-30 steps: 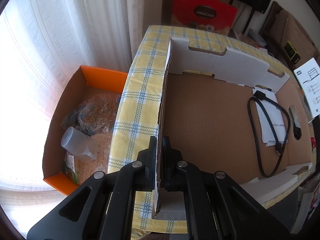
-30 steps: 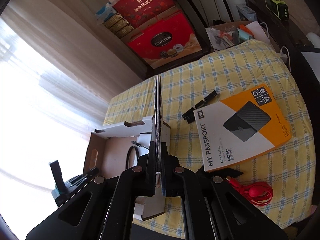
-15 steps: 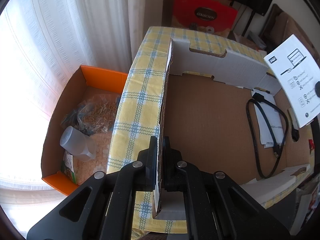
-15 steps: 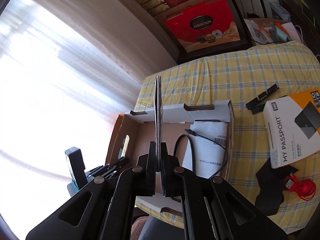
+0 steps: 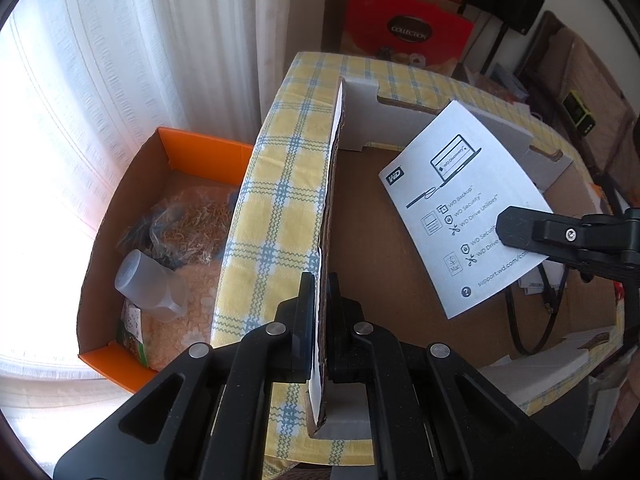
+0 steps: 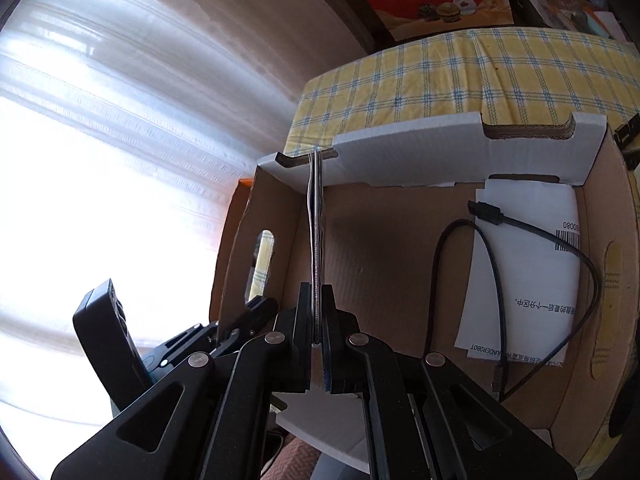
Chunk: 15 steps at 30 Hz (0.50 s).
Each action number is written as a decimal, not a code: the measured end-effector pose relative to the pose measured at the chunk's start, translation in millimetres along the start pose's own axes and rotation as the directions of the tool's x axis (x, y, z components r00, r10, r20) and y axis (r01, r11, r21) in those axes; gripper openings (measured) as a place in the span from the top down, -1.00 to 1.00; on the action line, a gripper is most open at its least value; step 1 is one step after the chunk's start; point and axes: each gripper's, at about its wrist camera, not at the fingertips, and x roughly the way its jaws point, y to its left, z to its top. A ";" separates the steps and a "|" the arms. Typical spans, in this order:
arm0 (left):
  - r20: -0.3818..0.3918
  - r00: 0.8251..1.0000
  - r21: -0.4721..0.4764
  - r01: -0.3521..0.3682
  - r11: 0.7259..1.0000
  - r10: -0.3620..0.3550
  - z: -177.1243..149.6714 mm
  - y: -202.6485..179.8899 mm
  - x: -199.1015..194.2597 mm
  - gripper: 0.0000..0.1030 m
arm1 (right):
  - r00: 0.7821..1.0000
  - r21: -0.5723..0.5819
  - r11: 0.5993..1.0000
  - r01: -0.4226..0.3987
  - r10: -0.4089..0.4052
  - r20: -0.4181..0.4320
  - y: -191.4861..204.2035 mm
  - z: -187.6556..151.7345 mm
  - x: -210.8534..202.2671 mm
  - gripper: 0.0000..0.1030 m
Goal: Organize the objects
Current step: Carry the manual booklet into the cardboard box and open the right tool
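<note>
Left wrist view: my right gripper, clenched on the leaflet, has swung over the cardboard box, ready to drop it; my left gripper keeps pinching the box wall.

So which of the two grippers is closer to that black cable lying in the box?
Right. The right gripper, holding the leaflet, hangs over the box beside the black cable. The left gripper clamps the box wall on the opposite side.
</note>
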 end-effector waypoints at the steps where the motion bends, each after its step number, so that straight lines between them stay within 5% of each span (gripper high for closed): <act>1: 0.000 1.000 0.000 0.000 1.000 0.000 0.1 -0.1 0.0 0.92 | 1.000 0.004 1.000 0.001 -0.001 -0.007 -1.0 0.1 3.3 0.95; 15: 0.000 1.000 -0.002 0.009 1.000 -0.009 0.5 -0.6 0.2 0.92 | 0.986 -0.095 0.993 0.070 -0.083 -0.146 10.3 -12.0 31.1 0.78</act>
